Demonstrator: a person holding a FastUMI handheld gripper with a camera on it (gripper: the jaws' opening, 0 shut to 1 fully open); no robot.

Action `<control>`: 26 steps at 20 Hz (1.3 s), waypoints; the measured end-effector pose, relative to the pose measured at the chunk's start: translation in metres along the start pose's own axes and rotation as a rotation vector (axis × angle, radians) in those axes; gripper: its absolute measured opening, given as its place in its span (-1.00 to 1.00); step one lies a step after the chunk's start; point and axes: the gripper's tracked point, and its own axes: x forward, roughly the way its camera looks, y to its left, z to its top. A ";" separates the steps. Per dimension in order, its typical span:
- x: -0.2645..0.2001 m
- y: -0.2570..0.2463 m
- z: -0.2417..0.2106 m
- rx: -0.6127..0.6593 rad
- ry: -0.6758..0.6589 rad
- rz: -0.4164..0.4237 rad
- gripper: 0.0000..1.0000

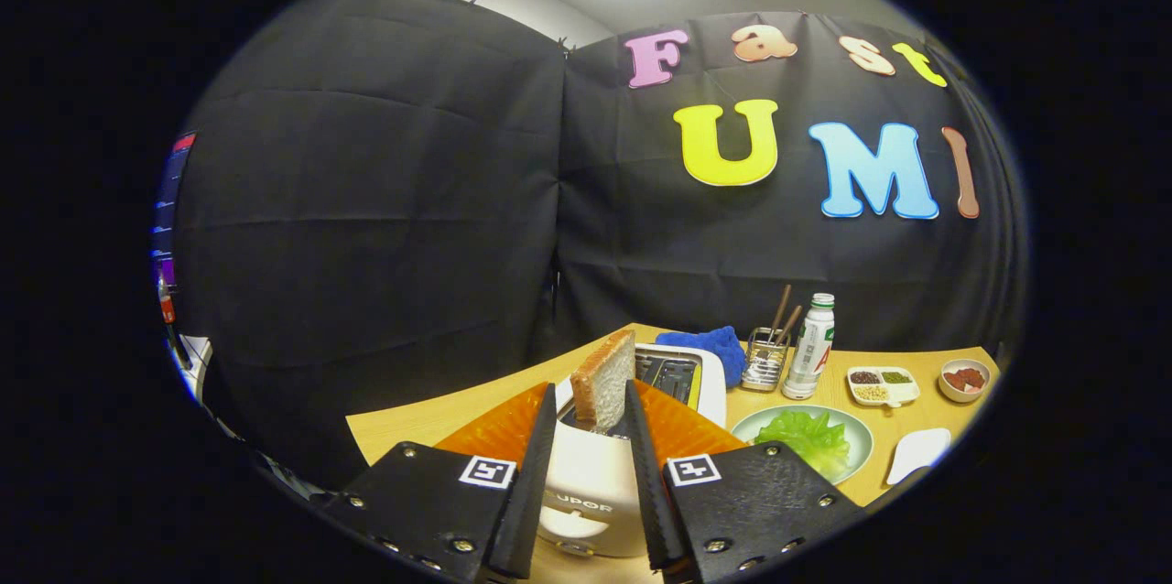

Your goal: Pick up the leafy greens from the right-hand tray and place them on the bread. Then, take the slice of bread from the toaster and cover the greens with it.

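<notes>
In the gripper view, the fingers hide the front corners of the toaster, and the bread under the leafy greens cannot be seen. The white dish past the plate is cut off.

There is one slice of bread, one toaster, one green plate, one bottle, one wire holder with two sticks, one blue cloth, one split tray and one small bowl.

The gripper is open, with the slice standing in the toaster slot between its fingertips. I cannot tell if they touch it. The greens lie on the plate just right of the fingers.
</notes>
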 end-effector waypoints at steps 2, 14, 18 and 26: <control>0.009 0.002 0.001 0.023 0.007 -0.016 -0.08; 0.038 0.000 -0.008 -0.041 -0.008 -0.157 -0.08; 0.037 -0.004 -0.007 -0.068 -0.018 -0.214 -0.40; 0.045 -0.004 -0.004 -0.023 -0.015 -0.153 -0.87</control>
